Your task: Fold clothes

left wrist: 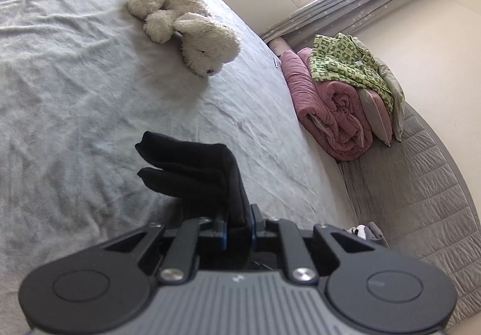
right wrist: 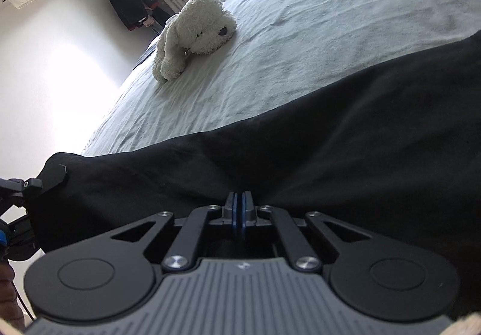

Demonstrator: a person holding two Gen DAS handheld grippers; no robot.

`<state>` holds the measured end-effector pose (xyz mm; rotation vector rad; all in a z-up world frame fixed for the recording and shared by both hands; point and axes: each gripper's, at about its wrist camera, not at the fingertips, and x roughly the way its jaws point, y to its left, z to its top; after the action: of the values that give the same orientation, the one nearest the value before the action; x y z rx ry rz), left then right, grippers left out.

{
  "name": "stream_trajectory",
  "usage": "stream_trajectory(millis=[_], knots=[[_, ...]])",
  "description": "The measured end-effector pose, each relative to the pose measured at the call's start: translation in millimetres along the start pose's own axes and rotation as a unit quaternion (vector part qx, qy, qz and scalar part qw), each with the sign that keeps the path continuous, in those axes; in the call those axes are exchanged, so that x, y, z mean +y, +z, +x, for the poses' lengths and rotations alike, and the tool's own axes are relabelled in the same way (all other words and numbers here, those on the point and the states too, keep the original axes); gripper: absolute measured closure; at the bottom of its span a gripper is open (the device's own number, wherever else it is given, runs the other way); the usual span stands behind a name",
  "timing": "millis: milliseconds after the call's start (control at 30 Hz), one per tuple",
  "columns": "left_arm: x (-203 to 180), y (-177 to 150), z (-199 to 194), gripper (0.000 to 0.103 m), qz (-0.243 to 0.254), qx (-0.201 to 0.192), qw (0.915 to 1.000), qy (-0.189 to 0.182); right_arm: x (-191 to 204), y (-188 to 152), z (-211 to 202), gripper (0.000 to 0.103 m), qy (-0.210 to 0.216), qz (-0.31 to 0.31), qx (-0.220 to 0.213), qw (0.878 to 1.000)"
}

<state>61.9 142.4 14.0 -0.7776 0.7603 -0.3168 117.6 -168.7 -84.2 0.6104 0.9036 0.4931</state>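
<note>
Left gripper: clamped on a bunched fold of the black garment, lifted above the pale bedsheet.
Right gripper: pinched onto the garment's edge.
Stuffed dog: lying farther up the bed.

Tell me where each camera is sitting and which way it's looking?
Left wrist: sits on the left gripper, looking down along it over the bed toward the window; the gripper is shut on black cloth.
Right wrist: sits on the right gripper, looking across the bed toward a wall corner; it pinches the black cloth, and the left gripper shows at the left edge.
Shared: the bed, the black cloth and the plush dog.
</note>
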Motion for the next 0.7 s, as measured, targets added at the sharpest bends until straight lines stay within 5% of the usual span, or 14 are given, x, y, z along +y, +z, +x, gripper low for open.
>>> stream_trajectory(millis=[200, 467, 700], knots=[[-46, -9, 29, 0.09, 0.045, 0.026, 0.9985, -0.016, -31, 14, -34, 0.068, 0.035, 0.088, -0.01, 0.995], [-90, -40, 92, 0.09, 0.087, 0.089, 0.9923, -0.005, -75, 28, -83, 0.06, 0.048, 0.176, -0.04, 0.982], [-98, -73, 133, 0.086, 0.114, 0.14, 0.9836, 0.001, -117, 33, -113, 0.05, 0.091, 0.28, -0.079, 0.952]])
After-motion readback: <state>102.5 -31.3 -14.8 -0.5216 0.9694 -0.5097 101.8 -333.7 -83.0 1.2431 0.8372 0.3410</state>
